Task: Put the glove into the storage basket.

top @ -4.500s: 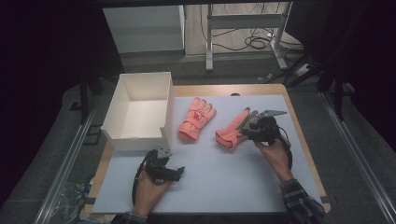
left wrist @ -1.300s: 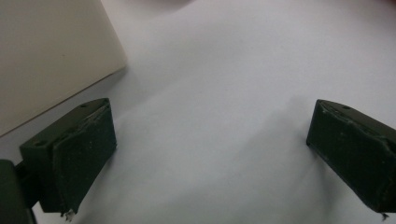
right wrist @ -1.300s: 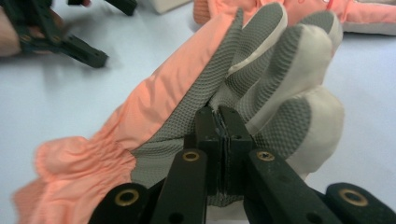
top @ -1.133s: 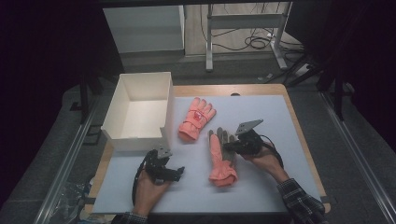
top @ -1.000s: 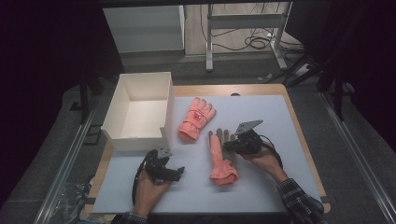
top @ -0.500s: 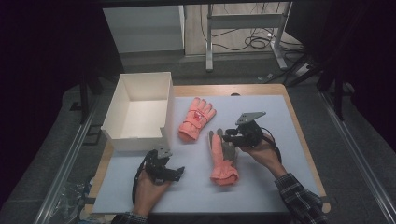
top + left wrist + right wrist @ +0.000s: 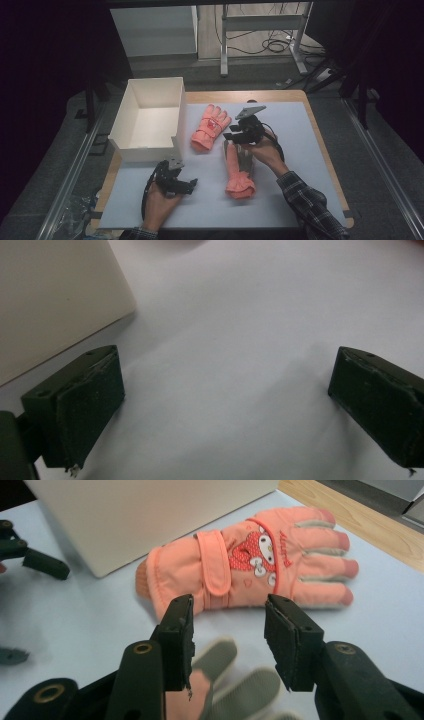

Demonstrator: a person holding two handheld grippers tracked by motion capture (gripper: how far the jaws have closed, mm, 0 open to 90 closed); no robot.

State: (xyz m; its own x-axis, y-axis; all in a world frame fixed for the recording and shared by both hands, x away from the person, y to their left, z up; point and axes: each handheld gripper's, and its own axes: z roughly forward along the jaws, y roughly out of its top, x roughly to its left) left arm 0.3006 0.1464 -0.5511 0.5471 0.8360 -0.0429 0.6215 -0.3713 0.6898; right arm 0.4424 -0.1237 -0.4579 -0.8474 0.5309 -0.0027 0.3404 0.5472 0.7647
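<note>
Two salmon-pink gloves lie on the white mat. The far glove lies back up, with a cartoon patch and a wrist strap. The near glove lies palm up, its grey-padded fingers pointing away from me. My right gripper hovers over that glove's fingertips. Its jaws have just been opening and stand open, with nothing pressed between them. My left gripper rests open on the bare mat near the front left, close to the box corner.
A white open box stands at the mat's back left, beside the far glove. The wooden table edge borders the mat on the right. The left gripper's jaws show at the left of the right gripper view.
The right gripper has let go of the near glove, opened its jaws and lifted away toward the far side. The glove stays flat on the mat. The left gripper has not moved.
</note>
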